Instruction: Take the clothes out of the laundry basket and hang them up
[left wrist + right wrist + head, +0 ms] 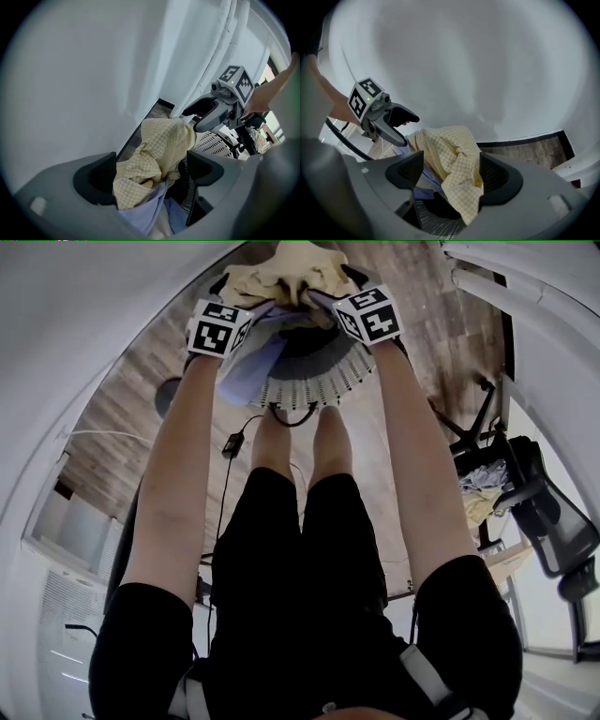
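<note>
Though unseen in head view, left gripper (151,163) jaws apart around garment (165,137)

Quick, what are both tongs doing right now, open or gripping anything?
Left tongs: open, yellow checked garment between them, not clamped.
Right tongs: open, same garment between them.

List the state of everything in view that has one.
left gripper: open, yellow shirt between its jaws, not clamped.
right gripper: open, same shirt between its jaws.
yellow shirt: crumpled, on top of the pile.
lavender garment: bunched under the shirt.
laundry basket: on the floor, clothes inside.
</note>
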Available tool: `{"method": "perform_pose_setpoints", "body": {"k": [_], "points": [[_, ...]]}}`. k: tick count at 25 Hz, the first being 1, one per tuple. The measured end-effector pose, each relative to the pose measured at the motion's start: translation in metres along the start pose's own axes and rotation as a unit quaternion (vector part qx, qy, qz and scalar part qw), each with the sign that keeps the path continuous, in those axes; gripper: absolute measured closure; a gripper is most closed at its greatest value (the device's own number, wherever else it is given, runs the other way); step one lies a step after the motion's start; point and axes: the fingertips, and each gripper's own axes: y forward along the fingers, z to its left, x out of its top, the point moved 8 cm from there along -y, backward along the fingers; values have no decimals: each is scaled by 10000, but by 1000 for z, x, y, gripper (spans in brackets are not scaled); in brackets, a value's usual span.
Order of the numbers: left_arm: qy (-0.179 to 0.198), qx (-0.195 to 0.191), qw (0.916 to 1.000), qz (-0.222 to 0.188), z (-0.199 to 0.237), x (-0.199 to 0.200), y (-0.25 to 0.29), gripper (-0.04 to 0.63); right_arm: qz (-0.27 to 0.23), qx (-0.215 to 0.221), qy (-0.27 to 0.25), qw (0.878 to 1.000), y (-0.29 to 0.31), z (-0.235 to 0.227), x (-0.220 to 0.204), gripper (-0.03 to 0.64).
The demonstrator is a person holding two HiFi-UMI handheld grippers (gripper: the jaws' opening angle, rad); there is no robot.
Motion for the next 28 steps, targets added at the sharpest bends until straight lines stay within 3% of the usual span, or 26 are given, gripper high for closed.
{"method": "perform_pose_setpoints", "body": {"k": [8,11,15,20,23,28], "points": [[35,-68,9989,473,13,-1,31,148,524,116,143,9985,24,-16,-10,290],[71,-40,9983,571,17,-2,37,203,589,227,153,9979,30,-20,-11,321],[-166,37,9985,516,21,-5,41,309,570,375,515,9963,35,-22,-11,373],[-166,215,9988,396,21,-4,39,482,590,438,524,9959,38,-20,-12,456],[-54,333,9988,355,17,-2,30,535,515,271,436,9974,29,-19,-11,496],[272,550,9979,188,3,8,14,567,295,90,328,9990,9,-11,-6,571]]}}
